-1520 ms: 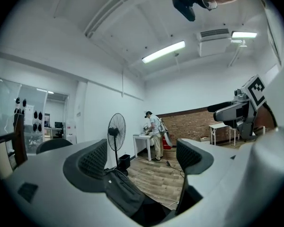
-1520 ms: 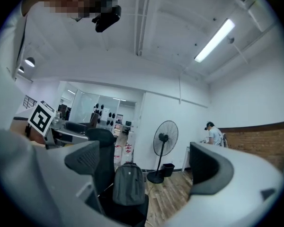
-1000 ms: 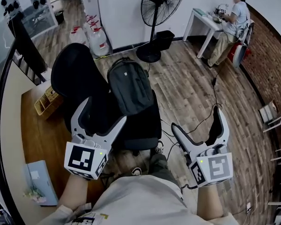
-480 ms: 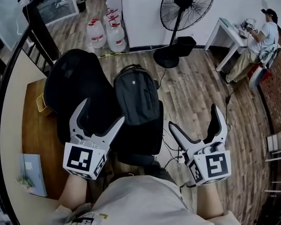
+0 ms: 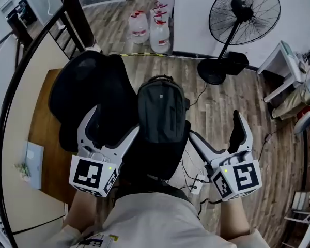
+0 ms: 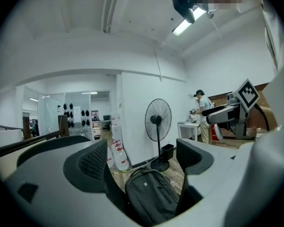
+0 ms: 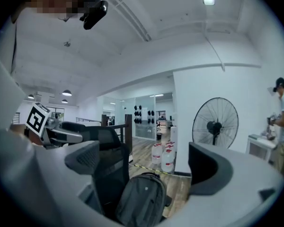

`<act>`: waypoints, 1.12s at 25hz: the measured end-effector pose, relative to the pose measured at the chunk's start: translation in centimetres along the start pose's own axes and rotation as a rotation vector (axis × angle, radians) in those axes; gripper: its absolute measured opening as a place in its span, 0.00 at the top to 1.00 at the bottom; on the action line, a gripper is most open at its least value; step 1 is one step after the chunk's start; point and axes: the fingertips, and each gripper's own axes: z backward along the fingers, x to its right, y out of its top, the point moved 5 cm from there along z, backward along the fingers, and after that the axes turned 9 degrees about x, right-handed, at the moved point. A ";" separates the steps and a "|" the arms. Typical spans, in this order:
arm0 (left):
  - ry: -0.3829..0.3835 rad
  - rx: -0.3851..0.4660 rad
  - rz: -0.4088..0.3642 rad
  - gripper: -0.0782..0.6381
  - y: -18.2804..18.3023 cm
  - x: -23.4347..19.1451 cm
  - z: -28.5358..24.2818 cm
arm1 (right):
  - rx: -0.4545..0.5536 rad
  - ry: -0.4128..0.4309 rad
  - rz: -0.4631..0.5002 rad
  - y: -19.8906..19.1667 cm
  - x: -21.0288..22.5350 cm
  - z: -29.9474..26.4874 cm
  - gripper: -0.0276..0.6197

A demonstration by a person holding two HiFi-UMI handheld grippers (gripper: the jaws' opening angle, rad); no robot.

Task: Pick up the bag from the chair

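A dark grey backpack lies on the seat of a black office chair, its top handle pointing away from me. It also shows low in the left gripper view as the backpack and in the right gripper view as the backpack. My left gripper hangs open over the chair's near left side, short of the bag. My right gripper is open to the right of the bag, above the floor. Nothing is between either pair of jaws.
A standing fan is at the back right, with water jugs against the white wall. A wooden desk with a book lies left of the chair. Cables trail on the wood floor. A white table stands far right.
The head view has swung so the chair and bag sit more central and nearer. Both grippers have stayed open and come closer to either side of the bag.
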 end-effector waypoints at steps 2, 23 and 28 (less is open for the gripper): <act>0.031 -0.013 -0.009 0.28 0.1 0.3 -0.2 | -0.002 0.025 -0.007 -0.5 0.9 -0.9 0.04; 0.037 -0.082 0.025 0.28 -5.0 -5.1 -3.0 | -0.108 -0.024 -0.019 -6.3 0.6 -7.0 0.04; 0.003 -0.141 0.042 0.28 -8.3 -6.7 -6.5 | -0.157 -0.060 -0.035 -10.0 2.5 -11.1 0.05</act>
